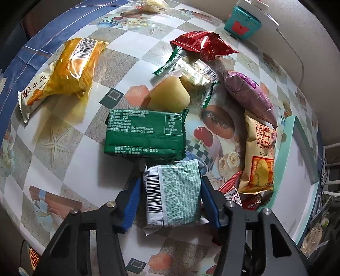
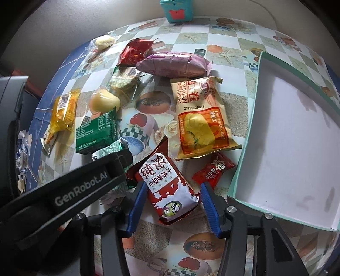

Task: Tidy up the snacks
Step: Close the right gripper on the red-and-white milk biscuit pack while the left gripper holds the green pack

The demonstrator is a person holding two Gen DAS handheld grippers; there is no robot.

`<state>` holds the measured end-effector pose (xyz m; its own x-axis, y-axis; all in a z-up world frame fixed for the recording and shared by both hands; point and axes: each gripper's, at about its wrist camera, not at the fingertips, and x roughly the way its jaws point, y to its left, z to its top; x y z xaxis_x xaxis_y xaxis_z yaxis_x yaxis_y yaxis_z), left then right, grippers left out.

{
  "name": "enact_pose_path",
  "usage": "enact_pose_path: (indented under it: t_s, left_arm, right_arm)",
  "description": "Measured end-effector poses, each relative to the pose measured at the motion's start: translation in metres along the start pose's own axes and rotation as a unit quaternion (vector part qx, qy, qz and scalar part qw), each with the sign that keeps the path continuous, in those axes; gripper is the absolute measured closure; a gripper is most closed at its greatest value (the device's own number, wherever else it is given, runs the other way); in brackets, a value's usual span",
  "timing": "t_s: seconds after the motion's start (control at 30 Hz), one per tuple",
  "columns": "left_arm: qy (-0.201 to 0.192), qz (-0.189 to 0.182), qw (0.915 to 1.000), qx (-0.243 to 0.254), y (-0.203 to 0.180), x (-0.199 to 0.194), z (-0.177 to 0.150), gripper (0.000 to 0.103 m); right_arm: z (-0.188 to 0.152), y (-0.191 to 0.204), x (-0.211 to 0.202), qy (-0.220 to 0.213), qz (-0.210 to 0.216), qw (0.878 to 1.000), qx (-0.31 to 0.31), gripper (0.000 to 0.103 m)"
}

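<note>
My left gripper [image 1: 172, 182] is shut on a pale green snack packet [image 1: 174, 193], its blue fingers [image 1: 132, 203] pressing both sides. It also shows in the right wrist view [image 2: 110, 155] with the packet end sticking out. My right gripper [image 2: 173, 189] is open around a red and white milk biscuit packet [image 2: 167, 186] lying on the table; its blue fingers [image 2: 209, 203] stand a little off the wrapper. A dark green packet [image 1: 144, 133], a yellow Swiss roll bag [image 2: 199, 116] and a purple packet [image 2: 174, 64] lie ahead.
A mint-edged empty white box [image 2: 293, 135] lies at the right. Also on the patterned tablecloth [image 1: 63, 148]: an orange packet [image 1: 68, 70], a red packet [image 1: 201, 43], a yellow jelly cup [image 1: 170, 96], a small red packet [image 2: 213, 169]. A teal box [image 2: 176, 9] stands at the back.
</note>
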<state>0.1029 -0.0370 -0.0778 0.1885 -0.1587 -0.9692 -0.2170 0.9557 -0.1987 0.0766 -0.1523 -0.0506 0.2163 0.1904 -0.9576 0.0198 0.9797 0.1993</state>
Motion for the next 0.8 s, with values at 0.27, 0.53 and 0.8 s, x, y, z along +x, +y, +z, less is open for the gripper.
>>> enact_pose_path:
  t_s: [0.27, 0.53, 0.8]
  left_arm:
    - [0.000, 0.004, 1.0000, -0.001, 0.016, -0.012, 0.003, 0.048]
    - [0.001, 0.000, 0.9998, -0.020, 0.044, -0.017, 0.002, 0.048]
    - [0.001, 0.004, 0.9997, -0.023, 0.051, -0.017, 0.001, 0.048]
  right_arm:
    - [-0.004, 0.010, 0.000, 0.007, -0.013, 1.000, -0.014, 0.047]
    - [-0.006, 0.024, 0.010, 0.015, -0.028, 0.999, -0.033, 0.041]
    - [-0.010, 0.039, 0.022, 0.014, -0.051, 0.998, -0.044, 0.041]
